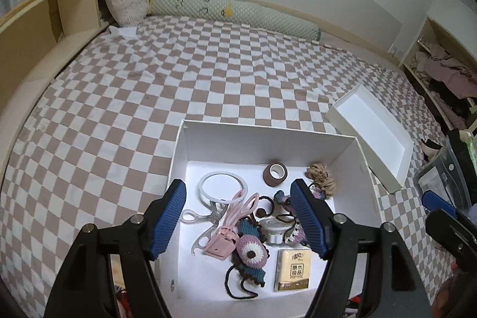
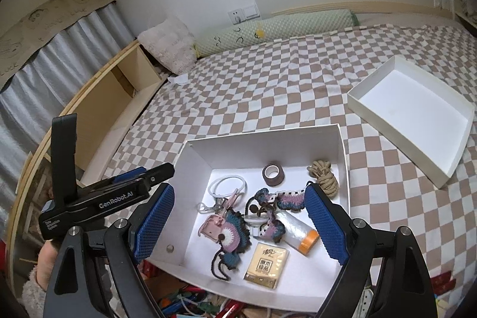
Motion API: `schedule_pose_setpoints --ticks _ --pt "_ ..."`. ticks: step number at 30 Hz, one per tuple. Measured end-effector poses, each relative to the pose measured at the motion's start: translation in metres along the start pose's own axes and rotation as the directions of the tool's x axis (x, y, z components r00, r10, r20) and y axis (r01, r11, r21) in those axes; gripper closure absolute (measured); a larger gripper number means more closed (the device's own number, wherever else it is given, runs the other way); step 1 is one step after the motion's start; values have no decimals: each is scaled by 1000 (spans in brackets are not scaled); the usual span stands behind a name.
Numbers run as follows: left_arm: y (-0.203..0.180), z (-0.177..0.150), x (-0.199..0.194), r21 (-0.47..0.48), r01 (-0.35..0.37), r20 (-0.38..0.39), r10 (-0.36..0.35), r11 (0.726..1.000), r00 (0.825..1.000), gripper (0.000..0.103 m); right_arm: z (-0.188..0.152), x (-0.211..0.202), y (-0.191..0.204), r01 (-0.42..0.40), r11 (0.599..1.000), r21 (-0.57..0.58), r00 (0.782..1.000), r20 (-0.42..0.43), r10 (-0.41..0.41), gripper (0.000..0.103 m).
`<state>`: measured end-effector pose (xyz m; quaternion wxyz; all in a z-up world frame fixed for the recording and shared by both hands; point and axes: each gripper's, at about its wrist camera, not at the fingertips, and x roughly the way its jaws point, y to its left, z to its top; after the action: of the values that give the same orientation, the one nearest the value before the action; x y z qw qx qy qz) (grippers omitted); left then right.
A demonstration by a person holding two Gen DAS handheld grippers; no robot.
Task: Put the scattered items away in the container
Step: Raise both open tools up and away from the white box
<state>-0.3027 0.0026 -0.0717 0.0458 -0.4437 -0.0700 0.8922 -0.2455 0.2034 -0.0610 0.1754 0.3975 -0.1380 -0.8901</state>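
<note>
Both grippers, left [image 1: 238, 216] and right [image 2: 240, 224], agape and empty above the filled white box [image 2: 262, 139]

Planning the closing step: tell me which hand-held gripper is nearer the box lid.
Right. The right hand-held gripper is over the box, beside the lid; the left hand-held gripper is farther away.

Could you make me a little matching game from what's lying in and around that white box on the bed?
Things:
1. brown roll of tape
2. coiled tan rope
3. yellow packet of tissues
4. shallow white cardboard lid

Places:
A. near edge of the box floor
B. outside the box, on the checkered bedspread
C. far right corner of the box
D. by the middle of the far wall

Pairs: 1-D, 2-C, 3-A, 4-B
</note>
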Motion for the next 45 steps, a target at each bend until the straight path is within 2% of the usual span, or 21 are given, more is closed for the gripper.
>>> schedule_pose_setpoints --ticks 3,8,9,11,18,29,45 --pt "0 -2 -18 -3 -4 32 5 1000 999 14 -3 -11 4 5 1000 -5 1000 17 -5 14" --pt "0 -4 -47 -1 2 79 -2 1000 997 4 -9 -29 10 21 1000 -14 999 48 -20 13" --pt "-2 -5 -54 5 1 90 -1 1000 996 3 -10 -31 11 24 1000 -15 998 54 -24 11" --pt "-4 -7 -62 12 -2 101 1 1000 995 0 -12 -39 13 36 999 -19 997 74 -35 0" --pt "-6 -15 -91 23 -10 129 7 1000 992 0 -15 -61 15 79 997 -24 988 137 -75 0" --pt "-16 -30 -126 57 -18 157 9 998 988 0 -27 -87 20 134 989 -60 977 172 -122 0" --pt "-3 -59 -169 58 -66 211 52 996 976 0 -44 -132 28 139 988 -69 967 226 -120 0"
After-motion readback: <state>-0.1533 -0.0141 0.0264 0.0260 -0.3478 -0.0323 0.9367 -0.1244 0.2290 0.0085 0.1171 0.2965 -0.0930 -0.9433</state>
